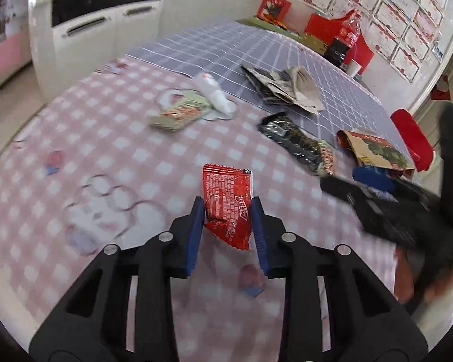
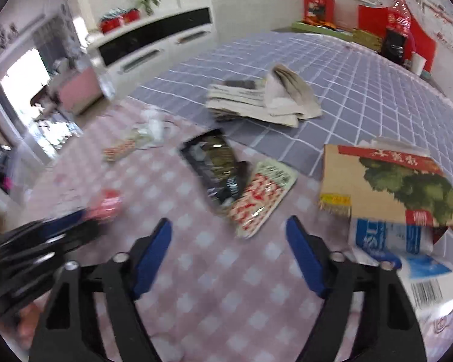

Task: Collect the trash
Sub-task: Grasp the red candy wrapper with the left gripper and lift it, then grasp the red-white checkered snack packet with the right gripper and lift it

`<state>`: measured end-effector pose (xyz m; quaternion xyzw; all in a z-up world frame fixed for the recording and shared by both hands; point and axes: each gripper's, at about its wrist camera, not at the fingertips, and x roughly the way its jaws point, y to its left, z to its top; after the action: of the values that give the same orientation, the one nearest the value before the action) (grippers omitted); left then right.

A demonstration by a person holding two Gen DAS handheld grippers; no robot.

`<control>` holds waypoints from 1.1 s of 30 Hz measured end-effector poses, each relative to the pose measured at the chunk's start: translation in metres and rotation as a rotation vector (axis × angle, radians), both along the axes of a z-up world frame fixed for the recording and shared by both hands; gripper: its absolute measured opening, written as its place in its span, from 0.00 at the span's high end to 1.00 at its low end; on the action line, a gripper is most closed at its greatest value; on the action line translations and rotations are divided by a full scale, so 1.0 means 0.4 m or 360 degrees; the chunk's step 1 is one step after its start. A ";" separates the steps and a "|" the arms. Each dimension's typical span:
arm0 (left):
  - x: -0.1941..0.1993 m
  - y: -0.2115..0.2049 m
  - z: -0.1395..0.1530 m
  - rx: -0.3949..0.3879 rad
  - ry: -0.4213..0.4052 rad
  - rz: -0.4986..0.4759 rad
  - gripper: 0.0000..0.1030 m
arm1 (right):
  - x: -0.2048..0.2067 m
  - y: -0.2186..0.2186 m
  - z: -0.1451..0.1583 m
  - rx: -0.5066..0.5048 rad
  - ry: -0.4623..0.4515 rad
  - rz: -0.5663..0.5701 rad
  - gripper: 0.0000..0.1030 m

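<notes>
- We see a red snack wrapper (image 1: pixel 228 208), a crinkled glossy foil packet with a serrated top edge and white print, standing upright between the jaws of the left gripper (image 1: pixel 228 211); its upper half rises past the fingertips, its lower corner hangs between the blue pads (image 1: pixel 196 229).
- We read the left jaws as clenched on this wrapper, both ribbed blue pads pressing its side edges, lifted above the pink checked tablecloth (image 1: pixel 136 150).
- We find the right gripper (image 2: pixel 229 226) with jaws released and spread wide, nothing between the blue fingers (image 2: pixel 152 253).
- Just ahead of the right jaws lies a flat red-and-white patterned sachet (image 2: pixel 262 196), overlapped at its far end by a black glossy packet (image 2: pixel 217 163).
- To the right of the right jaws we see a tan cardboard box (image 2: pixel 386 187) printed with a green tree, and beneath it a blue-and-white package (image 2: pixel 407 247) with a barcode.
- Further ahead, folded newspapers (image 2: pixel 256 99) rest on the blue grid cloth (image 2: pixel 362 90).
- Only the left view shows the wrapper sharply; the right view shows a blurred red shape left of its jaws.
</notes>
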<state>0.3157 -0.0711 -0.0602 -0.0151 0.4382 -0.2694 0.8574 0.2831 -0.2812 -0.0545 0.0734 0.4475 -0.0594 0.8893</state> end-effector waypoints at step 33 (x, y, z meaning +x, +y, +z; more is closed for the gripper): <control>-0.322 0.488 0.022 -0.0001 -0.0057 0.0753 0.70 | -0.226 0.501 0.122 0.0525 -0.0313 0.0947 0.77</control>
<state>0.1870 0.1241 -0.0513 -0.1130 0.4071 -0.0614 0.9043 0.1928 -0.0809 -0.0058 0.0880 0.3651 0.2827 0.8826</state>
